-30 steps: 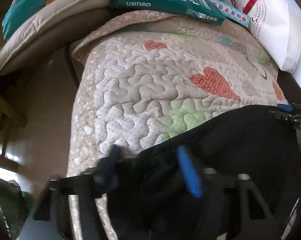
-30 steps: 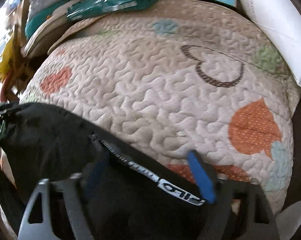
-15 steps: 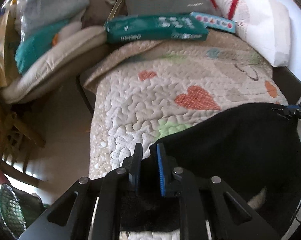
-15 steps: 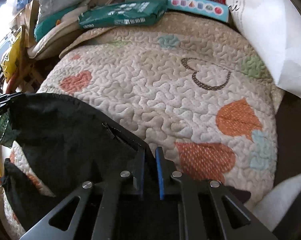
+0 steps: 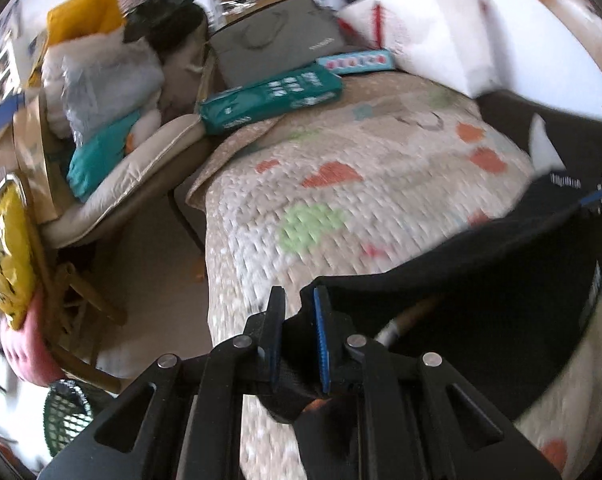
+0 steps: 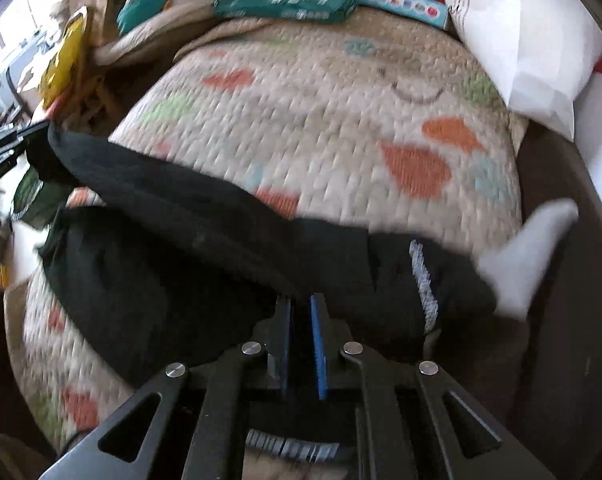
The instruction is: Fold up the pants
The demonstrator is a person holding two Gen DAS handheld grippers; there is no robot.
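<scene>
Pants point(image 5: 481, 280) hang stretched above the quilt point(image 5: 301, 200), pinched at opposite ends by the left gripper point(image 5: 297, 320) and right gripper point(image 6: 301, 332), both clamped on black cloth. Holding both ends likely keeps the fabric taut for laying flat before folding.

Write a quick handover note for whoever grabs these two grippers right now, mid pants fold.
Left gripper: shut on one end of the black fabric pants.
Right gripper: shut on the other end, by the waistband with white lettering.
Pants hang stretched between the two, partly lifted over the quilted heart-pattern bedspread.
Done: both ends gripped.
Left: no fold visible yet; lay flat, fold, release.
</scene>
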